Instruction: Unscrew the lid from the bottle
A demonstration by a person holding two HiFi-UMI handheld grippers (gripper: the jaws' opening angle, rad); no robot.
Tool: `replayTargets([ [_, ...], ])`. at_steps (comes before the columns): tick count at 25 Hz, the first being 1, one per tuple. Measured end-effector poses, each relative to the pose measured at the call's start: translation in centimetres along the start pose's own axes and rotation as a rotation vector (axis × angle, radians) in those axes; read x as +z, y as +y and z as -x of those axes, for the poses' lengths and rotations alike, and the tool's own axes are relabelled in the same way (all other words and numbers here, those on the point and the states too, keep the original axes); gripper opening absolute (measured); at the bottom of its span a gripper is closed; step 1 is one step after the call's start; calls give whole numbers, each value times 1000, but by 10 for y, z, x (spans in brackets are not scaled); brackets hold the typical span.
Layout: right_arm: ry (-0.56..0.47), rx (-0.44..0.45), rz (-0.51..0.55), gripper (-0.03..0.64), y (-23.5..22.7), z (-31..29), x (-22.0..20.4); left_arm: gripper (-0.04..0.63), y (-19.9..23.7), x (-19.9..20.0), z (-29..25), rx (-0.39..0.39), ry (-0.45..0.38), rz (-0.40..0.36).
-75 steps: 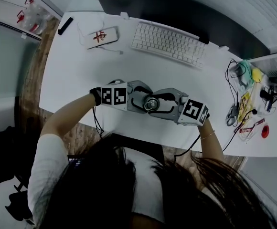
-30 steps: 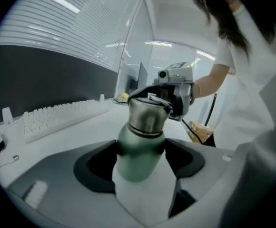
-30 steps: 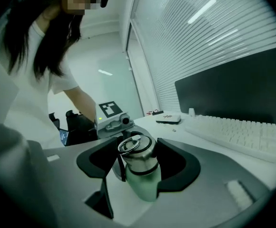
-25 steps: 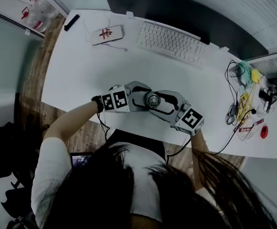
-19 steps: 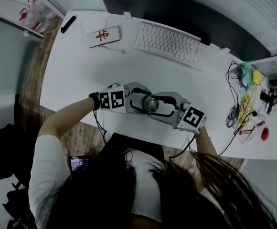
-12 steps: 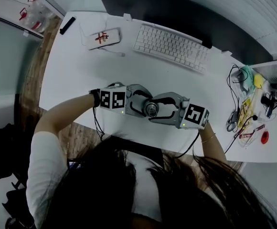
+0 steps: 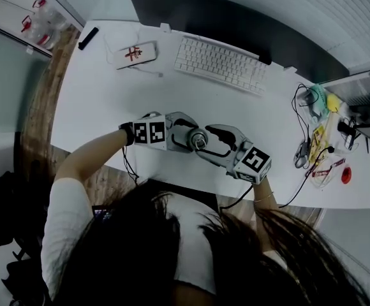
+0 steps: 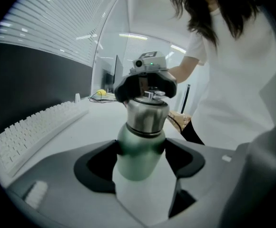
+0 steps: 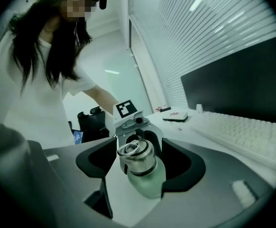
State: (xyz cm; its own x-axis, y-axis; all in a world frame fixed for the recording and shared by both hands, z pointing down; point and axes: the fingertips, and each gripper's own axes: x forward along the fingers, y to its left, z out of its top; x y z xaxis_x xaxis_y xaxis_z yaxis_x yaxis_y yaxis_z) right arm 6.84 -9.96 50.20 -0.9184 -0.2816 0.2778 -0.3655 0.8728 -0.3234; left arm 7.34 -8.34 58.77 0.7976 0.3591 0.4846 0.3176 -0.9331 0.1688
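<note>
The left gripper (image 8: 141,167) has its jaws spread wide but pressed against the green body of the bottle (image 8: 139,141). Facing it, the right gripper (image 9: 139,170) has its jaws closed on the steel lid (image 9: 136,156). The bottle sits between the two over the near part of the white desk (image 7: 108,101); whether it rests on the desk I can't tell. A white keyboard (image 7: 220,64) and a dark monitor (image 7: 236,27) lie well behind.
</note>
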Motion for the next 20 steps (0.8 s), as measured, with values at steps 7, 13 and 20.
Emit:
replayTargets([
  [7,-122,-326,0,267,5,2,3,373,2,-2,-4,128,-66,63],
  [13,-172,-553,-4,267,-2,1,-10,373,5,-8,-5,233,-107,108],
  [20,-160,-647,-8,263,-6,-6,-14,373,1,2,-3,322,-151,177],
])
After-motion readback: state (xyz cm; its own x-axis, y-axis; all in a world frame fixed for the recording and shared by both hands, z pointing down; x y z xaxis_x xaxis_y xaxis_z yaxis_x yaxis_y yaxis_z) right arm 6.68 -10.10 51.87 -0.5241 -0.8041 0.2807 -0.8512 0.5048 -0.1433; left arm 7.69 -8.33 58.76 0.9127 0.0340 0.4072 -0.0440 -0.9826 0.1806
